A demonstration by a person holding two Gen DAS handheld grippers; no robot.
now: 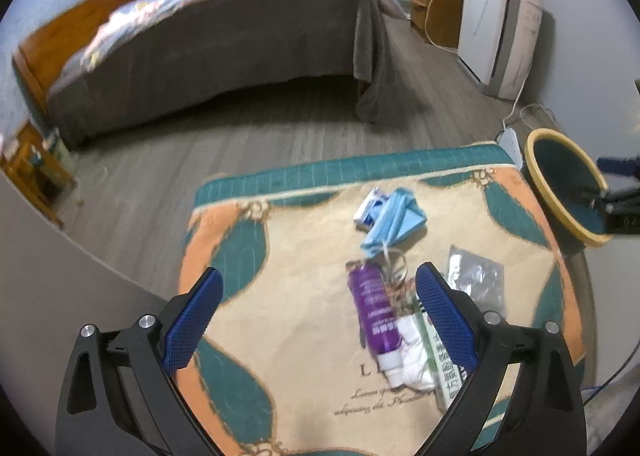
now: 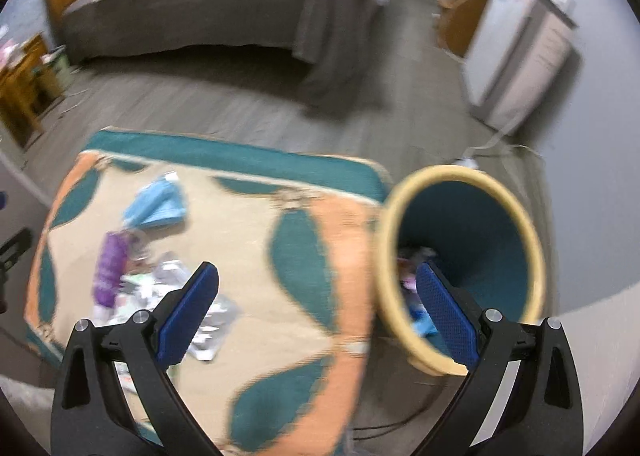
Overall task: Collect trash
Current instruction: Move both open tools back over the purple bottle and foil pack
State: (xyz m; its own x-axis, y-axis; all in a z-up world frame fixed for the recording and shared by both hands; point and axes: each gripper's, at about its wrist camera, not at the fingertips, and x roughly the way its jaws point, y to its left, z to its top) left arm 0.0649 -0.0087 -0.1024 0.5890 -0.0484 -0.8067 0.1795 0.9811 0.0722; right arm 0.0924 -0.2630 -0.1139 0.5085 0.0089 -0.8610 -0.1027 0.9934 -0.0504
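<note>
Trash lies on a patterned rug point(image 1: 304, 288): a blue face mask point(image 1: 394, 221), a purple tube point(image 1: 374, 312), crumpled white paper point(image 1: 416, 360), a green-and-white packet point(image 1: 442, 364) and a clear wrapper point(image 1: 474, 276). My left gripper point(image 1: 320, 316) hangs open above the rug, its right finger over the packet. A teal bin with a yellow rim point(image 2: 460, 268) stands off the rug's right edge and holds some scraps. My right gripper point(image 2: 318, 312) is open and empty, its right finger over the bin's mouth. The right wrist view is blurred; the mask point(image 2: 156, 203) and tube point(image 2: 110, 268) show there.
A bed with a grey cover point(image 1: 224, 43) fills the far side of the room. A white appliance point(image 1: 500, 23) and a wooden cabinet point(image 1: 434, 3) stand along the right wall. A power strip and cable point(image 1: 510, 135) lie behind the bin. Grey wood floor surrounds the rug.
</note>
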